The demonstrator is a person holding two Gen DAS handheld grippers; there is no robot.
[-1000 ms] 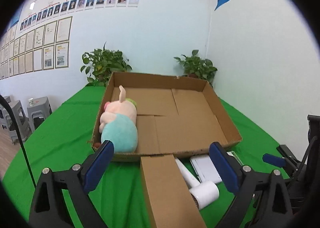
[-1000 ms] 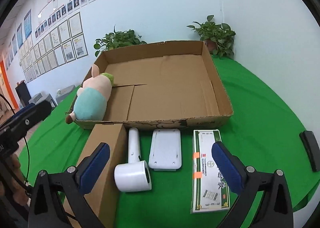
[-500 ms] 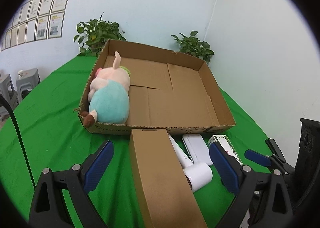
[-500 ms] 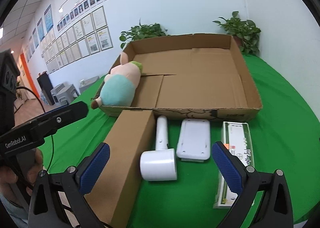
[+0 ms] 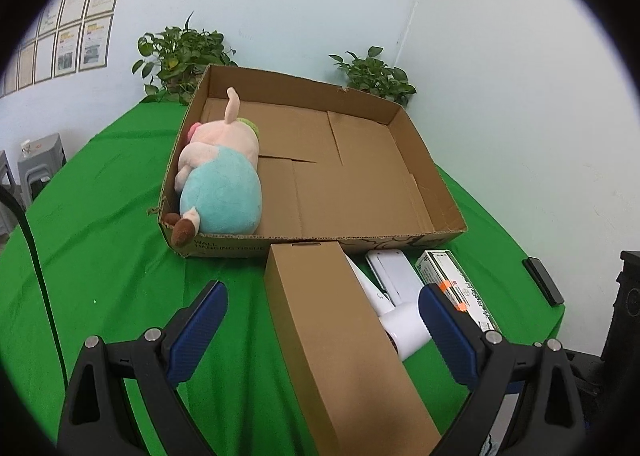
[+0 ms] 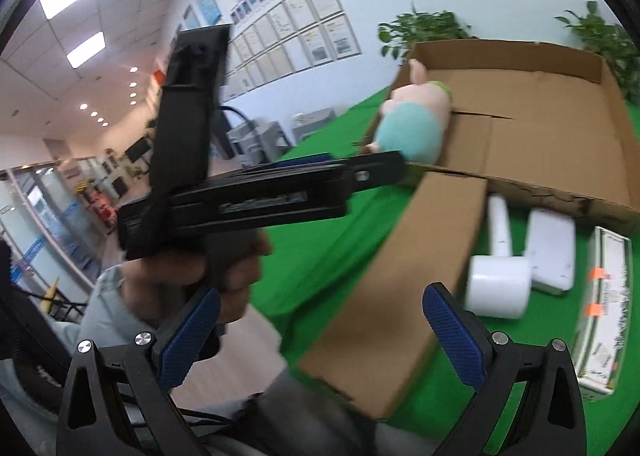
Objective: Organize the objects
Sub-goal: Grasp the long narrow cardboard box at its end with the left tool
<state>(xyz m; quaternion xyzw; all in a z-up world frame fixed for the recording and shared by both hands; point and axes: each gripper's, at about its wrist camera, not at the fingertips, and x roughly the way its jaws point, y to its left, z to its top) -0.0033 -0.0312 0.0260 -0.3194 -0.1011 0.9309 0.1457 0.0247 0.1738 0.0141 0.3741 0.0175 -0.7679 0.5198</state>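
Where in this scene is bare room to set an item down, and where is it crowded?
Free: the tray box floor right of the plush pig, and the green cloth left of the long brown box. Crowded: the strip before the tray, where brown box, hair dryer, white case and green carton lie close together.

Tray box (image 5: 424,180) floor: right and middle bare, wide room to enter from above. Left side taken by plush pig (image 5: 220,184), lying against left wall. Long brown carton (image 5: 340,336) butts tray's near wall, blocks straight path between left gripper (image 5: 322,320) fingers. Right of carton, crowded row: white dryer (image 5: 400,320), white flat device (image 5: 394,272), green-white packet (image 5: 456,292), narrow gaps only. Worktop (image 5: 100,248) left of carton bare green, free passage. Right gripper (image 6: 320,330) view: left gripper body crosses left half.
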